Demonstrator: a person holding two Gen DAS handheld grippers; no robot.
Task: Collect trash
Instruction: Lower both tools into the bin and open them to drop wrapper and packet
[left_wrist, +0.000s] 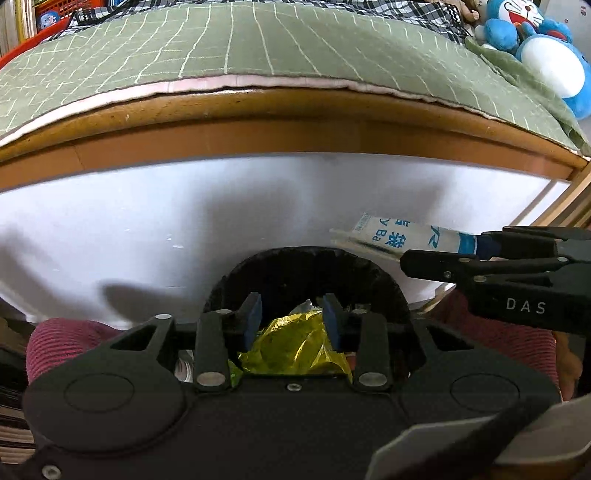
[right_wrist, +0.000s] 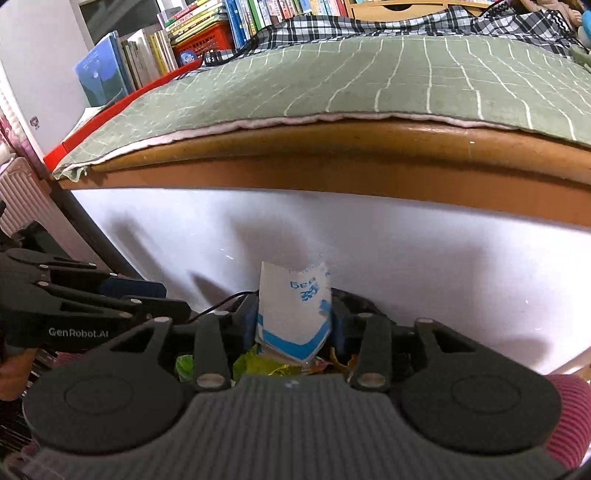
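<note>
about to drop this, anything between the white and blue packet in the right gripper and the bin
Nothing visible. The white and blue packet sits between the right gripper fingers directly above the black bin, whose open mouth shows only trash already inside.

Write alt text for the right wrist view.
A white and blue paper packet stands between the right gripper jaws over a black bin of wrappers. Behind: a white panel, a wooden bed frame, a green checked cover.

Wrappers (left_wrist: 295, 347) in bin (left_wrist: 384, 280) — before bed (left_wrist: 258, 55)
</note>
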